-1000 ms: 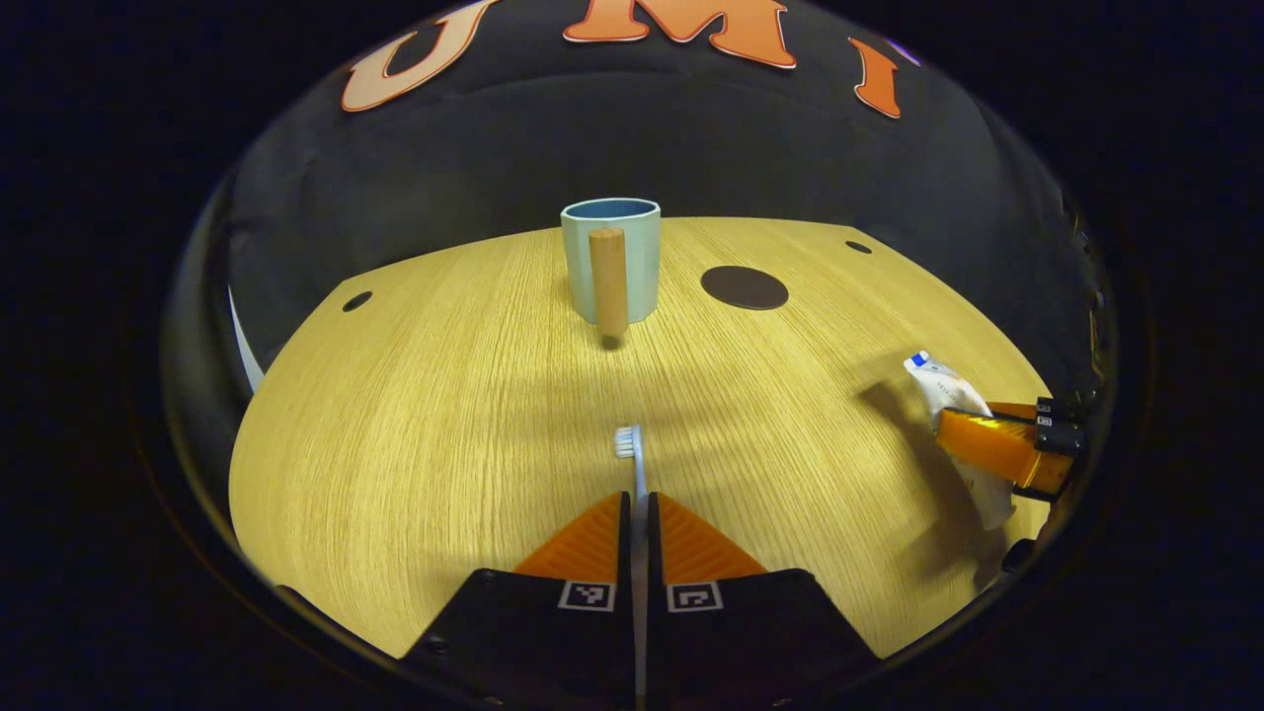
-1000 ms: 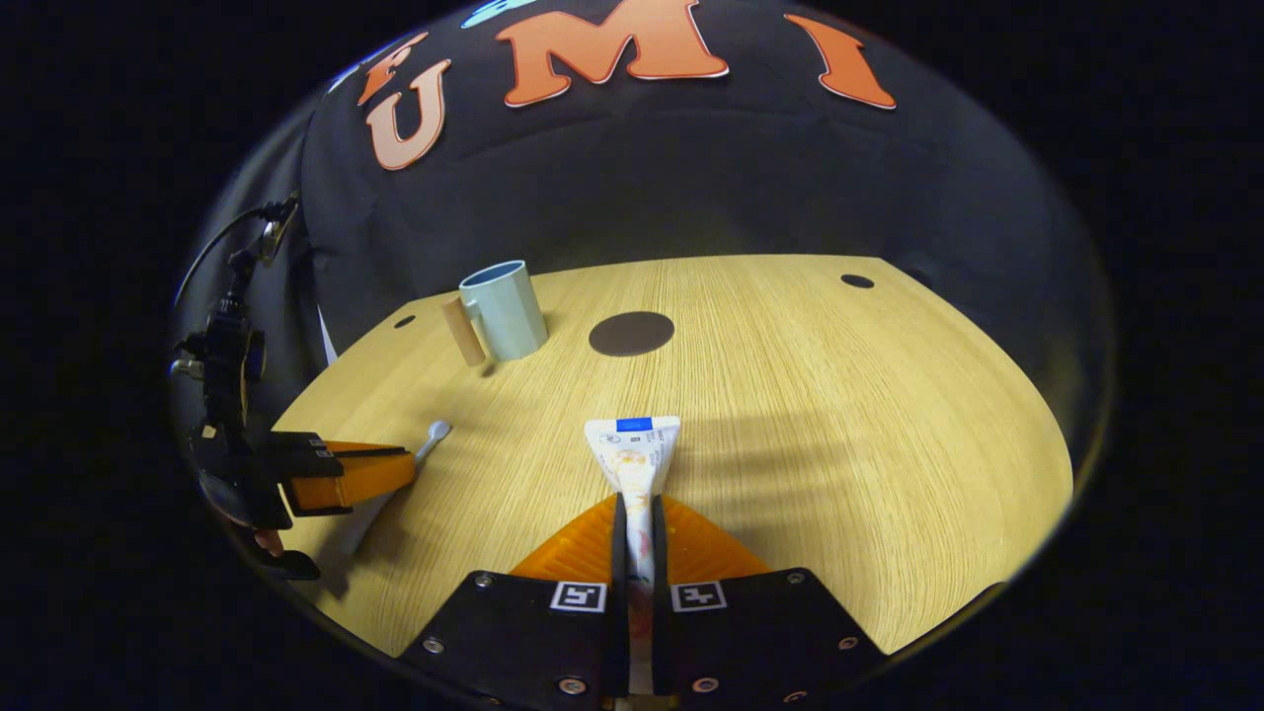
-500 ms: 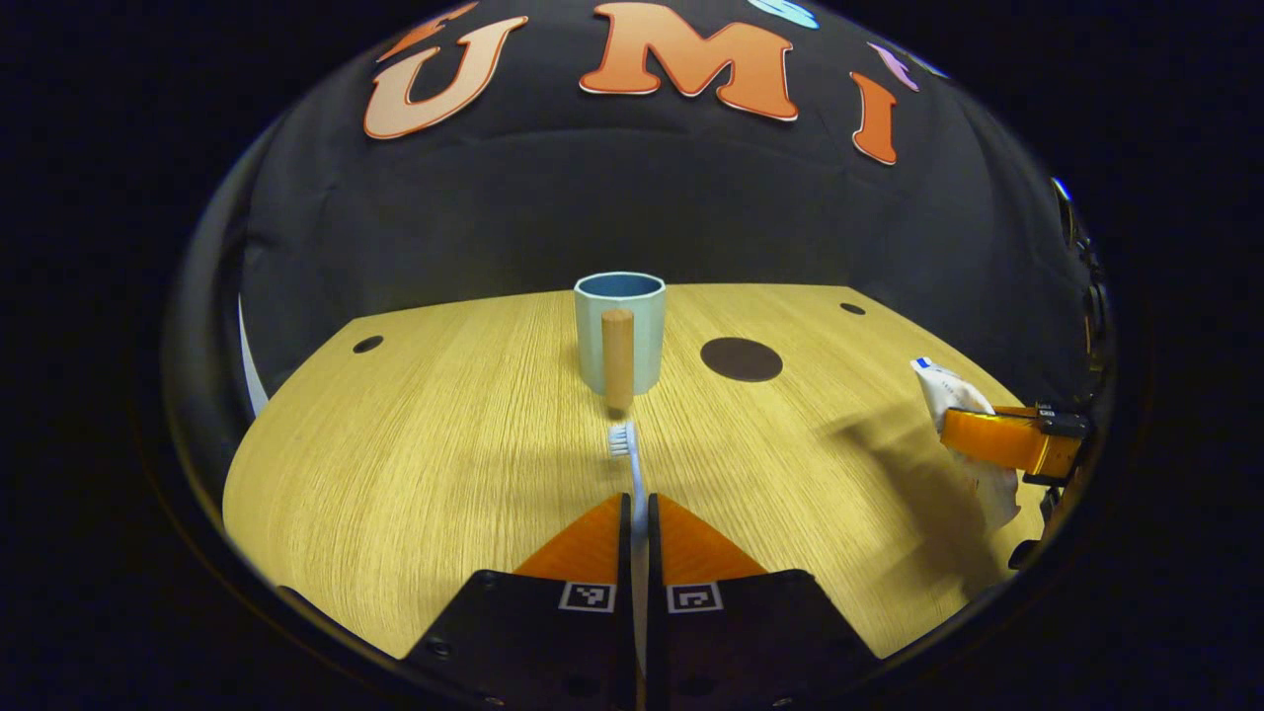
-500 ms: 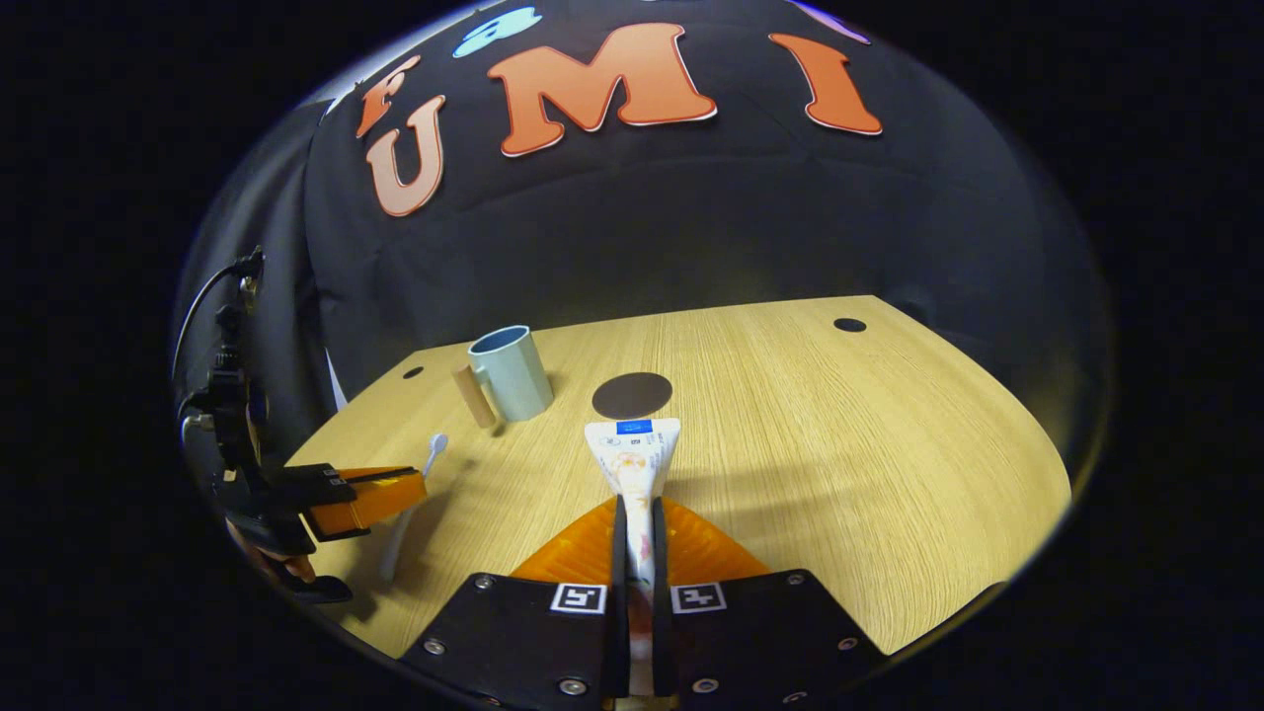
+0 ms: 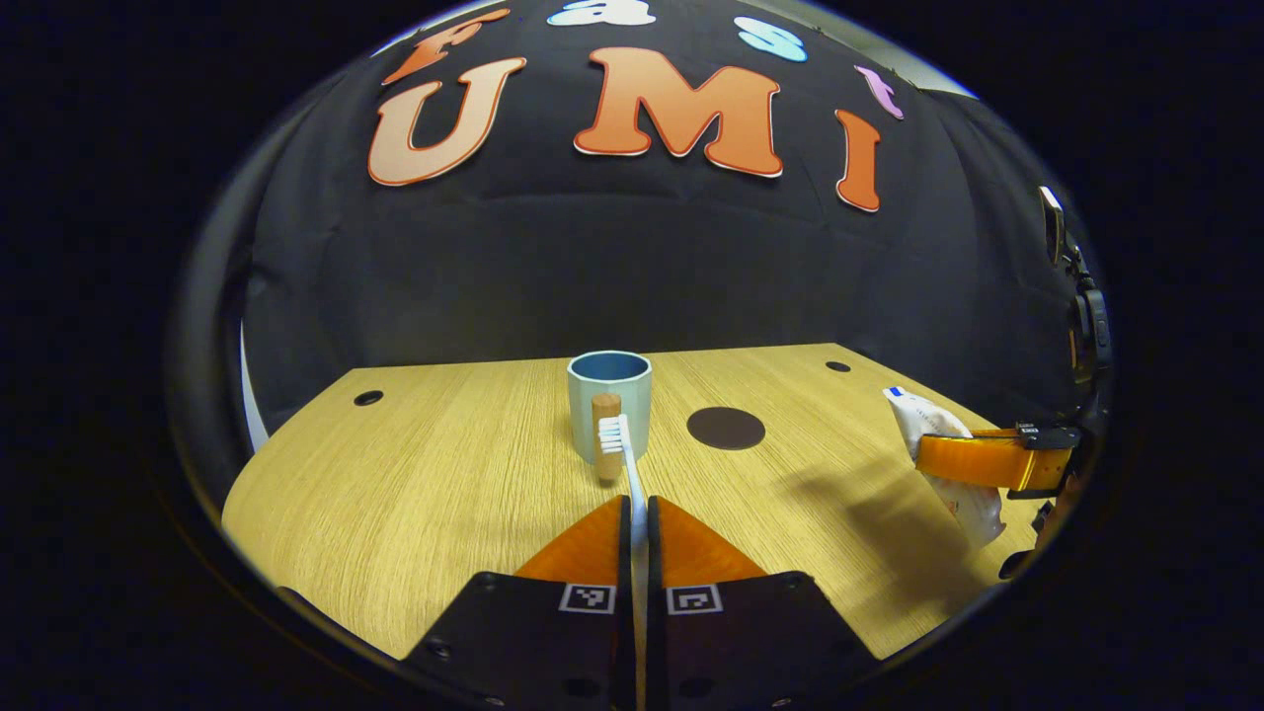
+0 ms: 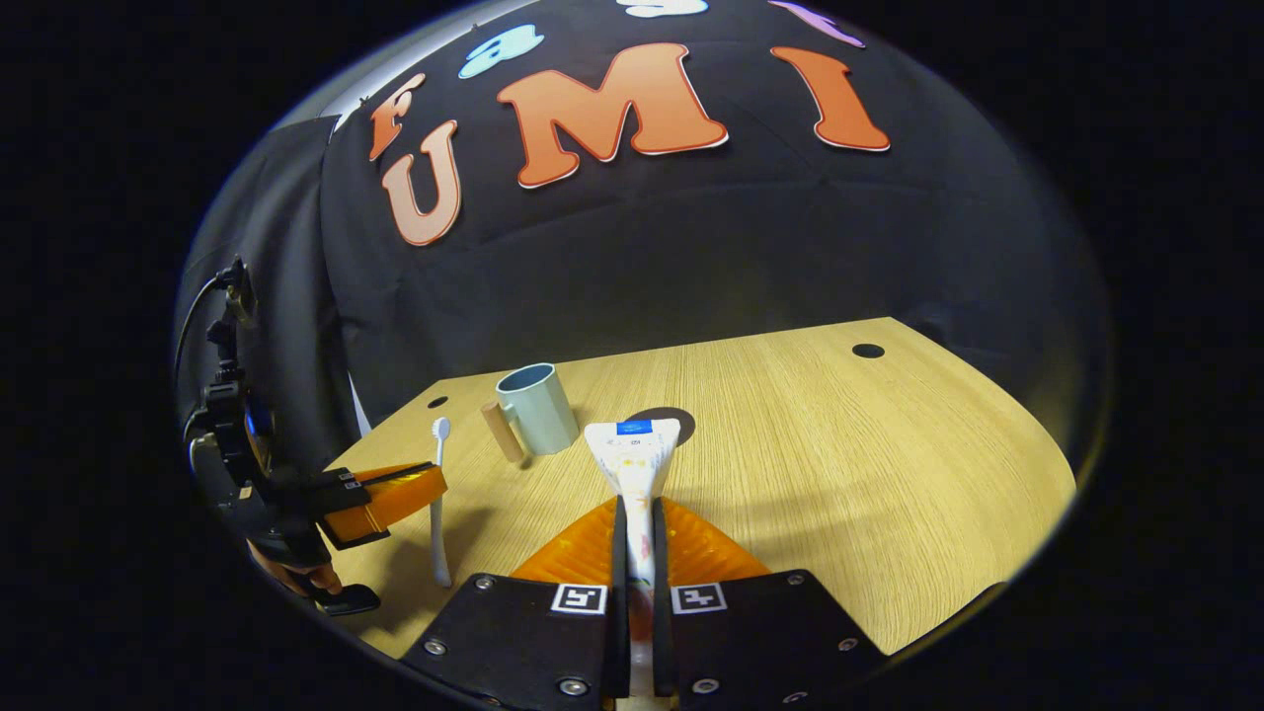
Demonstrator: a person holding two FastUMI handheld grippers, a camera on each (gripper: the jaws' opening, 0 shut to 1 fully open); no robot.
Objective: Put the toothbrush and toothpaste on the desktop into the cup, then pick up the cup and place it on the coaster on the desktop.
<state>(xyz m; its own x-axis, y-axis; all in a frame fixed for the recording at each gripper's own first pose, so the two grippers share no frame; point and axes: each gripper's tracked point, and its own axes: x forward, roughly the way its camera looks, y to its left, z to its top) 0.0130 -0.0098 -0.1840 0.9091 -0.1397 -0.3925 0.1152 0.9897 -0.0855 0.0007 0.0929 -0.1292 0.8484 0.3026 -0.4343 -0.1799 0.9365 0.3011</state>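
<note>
The left tool (image 5: pixel 637 513) is pinching the toothbrush (image 5: pixel 624 454); the right tool (image 6: pixel 637 518) is clamping the toothpaste (image 6: pixel 634 454). The cup (image 5: pixel 609 400) is standing mid-frame on the table (image 5: pixel 415 474); a misaimed drop could be tipping it.

Hand-held gripper (image 6: pixel 637 523): black body, square markers, screws.

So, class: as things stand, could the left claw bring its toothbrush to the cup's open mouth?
Probably yes. The left claw grips the toothbrush, and bare desktop lies between it and the cup, whose mouth is open; the cup's wooden handle faces it.
</note>
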